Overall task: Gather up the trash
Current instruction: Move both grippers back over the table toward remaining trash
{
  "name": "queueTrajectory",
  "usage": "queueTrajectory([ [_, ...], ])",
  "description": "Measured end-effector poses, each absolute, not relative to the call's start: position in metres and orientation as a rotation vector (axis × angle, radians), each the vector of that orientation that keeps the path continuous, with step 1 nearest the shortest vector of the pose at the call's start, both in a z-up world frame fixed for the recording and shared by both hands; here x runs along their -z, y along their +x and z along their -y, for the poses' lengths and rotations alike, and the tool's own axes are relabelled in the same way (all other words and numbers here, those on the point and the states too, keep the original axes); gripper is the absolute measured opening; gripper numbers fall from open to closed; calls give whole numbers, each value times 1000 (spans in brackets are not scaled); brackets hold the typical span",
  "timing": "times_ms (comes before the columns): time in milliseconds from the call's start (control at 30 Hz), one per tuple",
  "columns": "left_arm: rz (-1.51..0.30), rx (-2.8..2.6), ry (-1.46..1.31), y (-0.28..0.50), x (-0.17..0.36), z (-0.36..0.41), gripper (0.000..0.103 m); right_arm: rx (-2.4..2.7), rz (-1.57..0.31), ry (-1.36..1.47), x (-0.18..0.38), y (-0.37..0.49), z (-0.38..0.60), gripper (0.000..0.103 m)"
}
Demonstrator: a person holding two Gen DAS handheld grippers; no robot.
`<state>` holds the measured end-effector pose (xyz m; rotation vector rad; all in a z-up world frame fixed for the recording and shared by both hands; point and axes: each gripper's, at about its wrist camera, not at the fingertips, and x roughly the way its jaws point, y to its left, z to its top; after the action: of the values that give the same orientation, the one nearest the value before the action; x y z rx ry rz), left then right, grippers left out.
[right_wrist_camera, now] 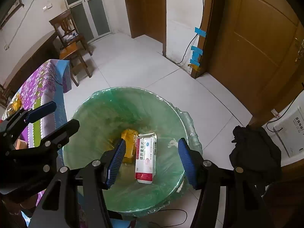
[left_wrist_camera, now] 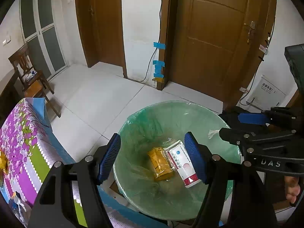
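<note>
We hold left gripper and right gripper apart, empty, over green-lined bin; white box, yellow packet lie mid-frame inside.

Lined bin on tiled floor.

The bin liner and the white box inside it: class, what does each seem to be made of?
Bin liner: thin green plastic film, probably; it is translucent, glossy and wrinkled. White box: printed cardboard, apparently; flat faces, sharp folded edges, an open end flap, slight sheen.
</note>
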<state>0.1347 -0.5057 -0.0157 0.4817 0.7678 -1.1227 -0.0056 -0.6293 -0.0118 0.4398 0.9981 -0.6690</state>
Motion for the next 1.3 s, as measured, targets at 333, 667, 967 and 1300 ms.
queueTrajectory([
  [333, -748, 1089, 465, 135, 13, 494, 67, 703, -986, 389, 9, -9, 618, 59],
  [667, -675, 1022, 357, 137, -4, 437, 67, 781, -797, 221, -14, -23, 572, 60],
  [967, -546, 772, 204, 157, -50, 310, 84, 780, -434, 82, -45, -40, 511, 89],
  [1300, -529, 540, 60, 160, -50, 174, 87, 160, -655, 317, 13, 96, 535, 94],
])
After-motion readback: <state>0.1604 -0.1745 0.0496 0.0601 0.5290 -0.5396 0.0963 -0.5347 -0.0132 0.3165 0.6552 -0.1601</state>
